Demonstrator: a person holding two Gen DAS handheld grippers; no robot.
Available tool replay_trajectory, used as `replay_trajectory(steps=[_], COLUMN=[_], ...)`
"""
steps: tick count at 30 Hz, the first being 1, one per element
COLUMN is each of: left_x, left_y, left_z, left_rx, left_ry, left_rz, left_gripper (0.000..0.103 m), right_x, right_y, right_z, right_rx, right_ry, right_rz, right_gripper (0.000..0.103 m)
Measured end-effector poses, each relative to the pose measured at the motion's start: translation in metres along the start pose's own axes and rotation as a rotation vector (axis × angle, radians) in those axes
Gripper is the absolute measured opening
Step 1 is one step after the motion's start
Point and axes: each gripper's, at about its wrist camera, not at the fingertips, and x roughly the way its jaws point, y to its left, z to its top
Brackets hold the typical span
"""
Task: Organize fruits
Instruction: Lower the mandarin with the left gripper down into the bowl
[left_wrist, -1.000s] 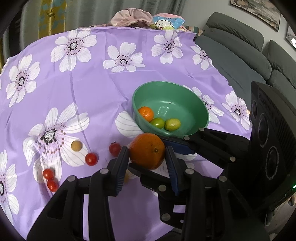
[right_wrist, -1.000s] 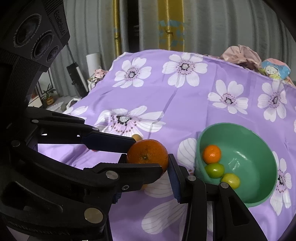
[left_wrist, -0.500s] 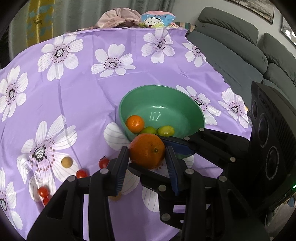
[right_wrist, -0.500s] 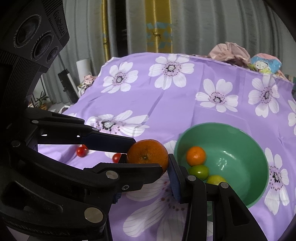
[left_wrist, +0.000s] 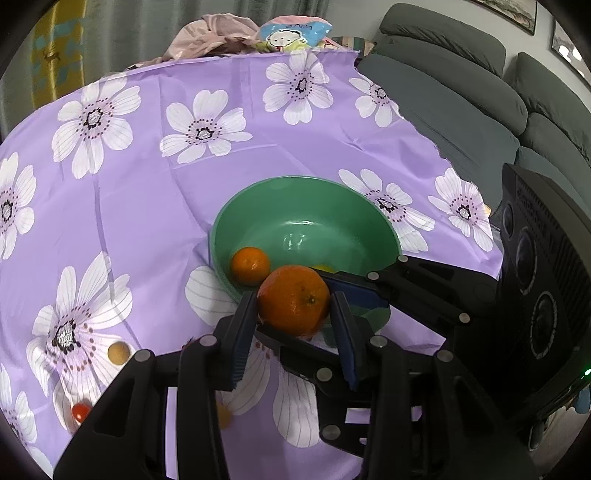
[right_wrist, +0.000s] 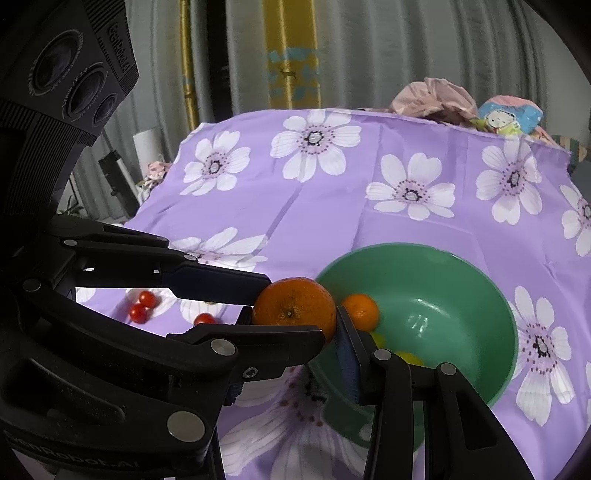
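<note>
Both grippers hold one large orange (left_wrist: 293, 299) together, above the near rim of the green bowl (left_wrist: 332, 195). My left gripper (left_wrist: 293, 314) is shut on the orange from the sides. My right gripper (right_wrist: 295, 317) is also shut on the orange (right_wrist: 294, 307), crossing the left one. The bowl (right_wrist: 461, 266) holds a small tangerine (left_wrist: 250, 266) and yellow-green fruits (right_wrist: 408, 357), partly hidden. Cherry tomatoes (right_wrist: 142, 306) and a small tan fruit (left_wrist: 118, 352) lie on the purple flowered cloth at the left.
A grey sofa (left_wrist: 461, 96) stands beyond the table's right edge. Crumpled pink cloth (left_wrist: 207, 38) and a cartoon-print bag (left_wrist: 295, 33) lie at the far edge. Curtains (right_wrist: 369, 48) hang behind.
Both grippers have carried the orange toward the bowl; it has gone from beside the bowl to above its near rim. The tomatoes have fallen behind to the left.
</note>
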Motion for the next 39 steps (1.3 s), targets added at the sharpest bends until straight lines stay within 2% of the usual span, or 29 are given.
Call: replay_trajectory(steps=[23,39], left_x=[0.033,0.063], left_y=[0.001,0.003], left_z=[0.023,0.029], left_rx=[0.017,-0.001], left_ry=[0.026,0.068], left_rz=[-0.038,-0.086], left_gripper=[0.040,0.040], right_x=[0.013,0.028], right_y=[-0.035,-0.054], right_z=[0.002,-0.004], right_rx=[0.049,0.087], right_ry=[0.013,0.076], right_rz=[-0.032,-0.061], right_gripper=[0.044,0.044])
